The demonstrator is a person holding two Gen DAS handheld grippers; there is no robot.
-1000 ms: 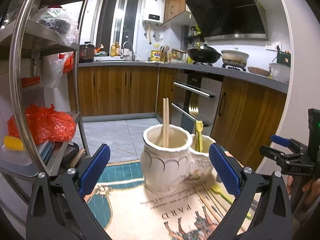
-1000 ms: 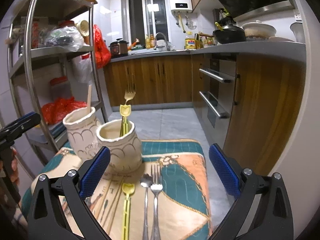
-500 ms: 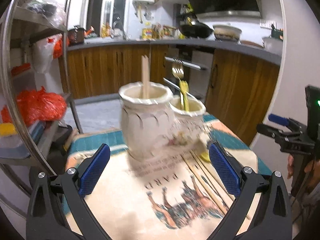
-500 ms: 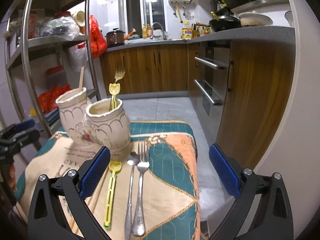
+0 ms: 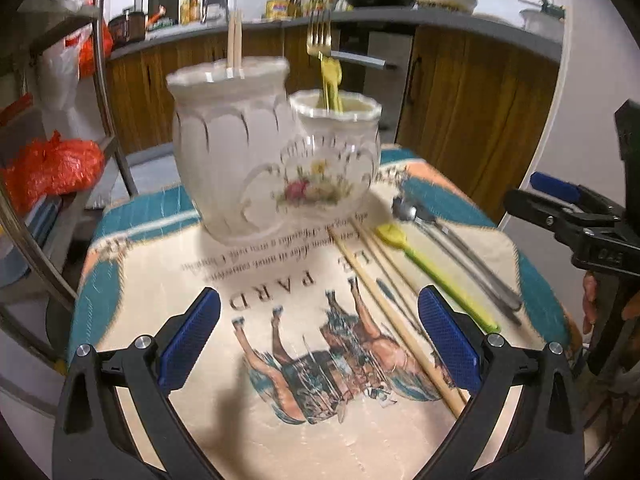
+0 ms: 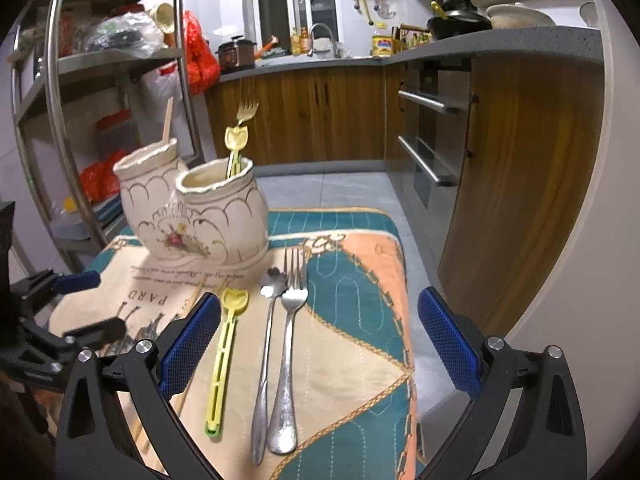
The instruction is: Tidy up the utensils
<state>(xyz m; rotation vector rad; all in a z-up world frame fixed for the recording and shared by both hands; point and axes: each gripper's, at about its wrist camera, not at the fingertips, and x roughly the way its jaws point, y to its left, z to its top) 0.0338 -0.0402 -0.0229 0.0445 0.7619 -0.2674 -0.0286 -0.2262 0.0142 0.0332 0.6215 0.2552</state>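
Since a second ago my left gripper (image 5: 319, 338) has tipped down toward the printed cloth; both grippers hang spread, holding nothing. Far left, the tall cream ceramic jar (image 5: 230, 148) holds wooden chopsticks; the squat floral jar (image 5: 334, 160) beside it holds a gold fork and yellow pick. Right of them lie loose wooden chopsticks (image 5: 394, 320), a yellow plastic pick (image 6: 224, 354), a steel spoon (image 6: 266, 360) and a steel fork (image 6: 287, 356): light, stiff, slippery, best pinched mid-handle by my right gripper (image 6: 319, 338).

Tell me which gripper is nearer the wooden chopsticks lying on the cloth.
Left. The left gripper hovers open right over the wooden chopsticks; the right gripper is off to their right, above the steel fork.
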